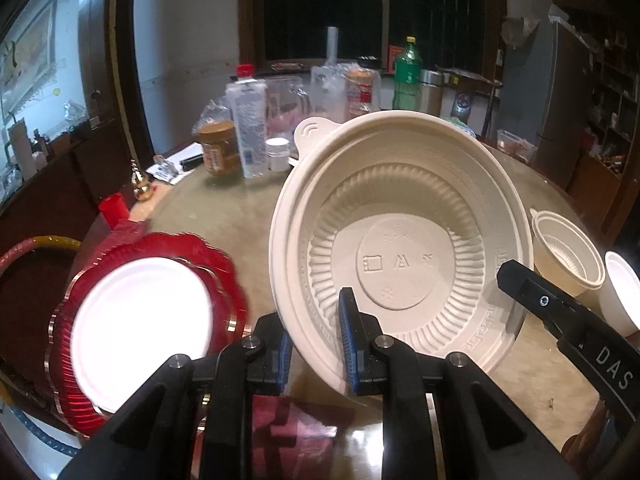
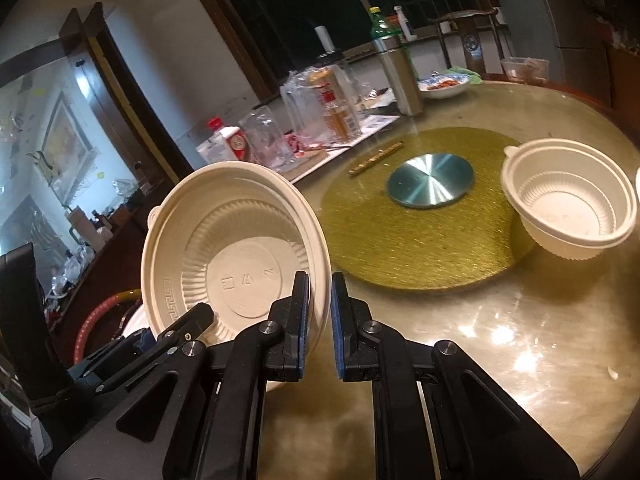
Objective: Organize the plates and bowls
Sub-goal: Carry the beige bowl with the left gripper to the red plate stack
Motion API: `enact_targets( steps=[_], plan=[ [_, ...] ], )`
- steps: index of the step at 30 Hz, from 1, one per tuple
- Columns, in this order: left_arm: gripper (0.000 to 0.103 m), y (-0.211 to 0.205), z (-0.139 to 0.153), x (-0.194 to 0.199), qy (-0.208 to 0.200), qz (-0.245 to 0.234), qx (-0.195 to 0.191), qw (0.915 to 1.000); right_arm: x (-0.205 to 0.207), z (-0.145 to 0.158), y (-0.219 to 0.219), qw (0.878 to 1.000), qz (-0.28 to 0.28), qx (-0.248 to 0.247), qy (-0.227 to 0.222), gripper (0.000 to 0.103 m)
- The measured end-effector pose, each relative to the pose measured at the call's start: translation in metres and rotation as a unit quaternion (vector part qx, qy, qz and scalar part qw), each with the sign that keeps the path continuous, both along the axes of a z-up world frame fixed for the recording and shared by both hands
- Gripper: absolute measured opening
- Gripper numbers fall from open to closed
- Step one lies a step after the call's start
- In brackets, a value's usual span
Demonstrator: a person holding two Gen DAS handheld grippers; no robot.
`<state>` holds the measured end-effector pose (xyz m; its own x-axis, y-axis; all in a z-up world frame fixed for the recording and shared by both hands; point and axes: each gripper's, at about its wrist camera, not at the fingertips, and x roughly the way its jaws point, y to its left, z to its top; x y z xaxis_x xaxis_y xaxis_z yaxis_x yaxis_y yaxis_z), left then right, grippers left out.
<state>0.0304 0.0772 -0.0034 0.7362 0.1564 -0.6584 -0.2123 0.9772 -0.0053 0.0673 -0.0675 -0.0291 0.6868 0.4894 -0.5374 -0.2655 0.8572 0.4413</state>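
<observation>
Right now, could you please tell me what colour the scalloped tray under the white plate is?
The scalloped tray is red with gold trim, clearest in the left wrist view.

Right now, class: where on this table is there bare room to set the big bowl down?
Bare tabletop lies between the right gripper and the gold turntable, below the smaller bowl. The far edge is crowded with bottles.

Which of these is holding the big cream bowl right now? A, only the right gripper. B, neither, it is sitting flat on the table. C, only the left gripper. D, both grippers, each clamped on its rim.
D: the large cream bowl is tilted up off the table, with the left gripper clamped on its near rim and the right gripper clamped on the opposite rim.
</observation>
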Motion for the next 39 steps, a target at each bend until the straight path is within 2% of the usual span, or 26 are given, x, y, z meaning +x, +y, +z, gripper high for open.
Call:
enact_targets(
  steps=[14, 26, 30, 33, 39],
  plan=[
    [0.021, 0.057, 0.016, -0.025, -0.022, 0.065, -0.013, 0.9975, 0.0, 0.023, 0.064, 0.997, 0.076, 0.01, -0.026, 0.01],
    [0.021, 0.082, 0.025, -0.042, -0.029, 0.09, -0.016, 0.9954, -0.007, 0.029, 0.103, 0.991, 0.127, 0.004, -0.035, 0.01],
    [0.021, 0.092, 0.033, -0.047, -0.027, 0.098, -0.019, 0.9946, -0.005, 0.036, 0.117, 0.989, 0.148, 0.008, -0.025, 0.01],
    [0.021, 0.102, 0.035, -0.054, -0.02, 0.102, -0.035, 0.994, -0.003, 0.04, 0.129, 0.986, 0.168, 0.007, -0.007, 0.01],
    [0.021, 0.112, 0.027, -0.066, -0.006, 0.113, -0.039, 0.9928, 0.001, 0.031, 0.146, 0.979, 0.204, 0.005, 0.028, 0.01]
  ],
)
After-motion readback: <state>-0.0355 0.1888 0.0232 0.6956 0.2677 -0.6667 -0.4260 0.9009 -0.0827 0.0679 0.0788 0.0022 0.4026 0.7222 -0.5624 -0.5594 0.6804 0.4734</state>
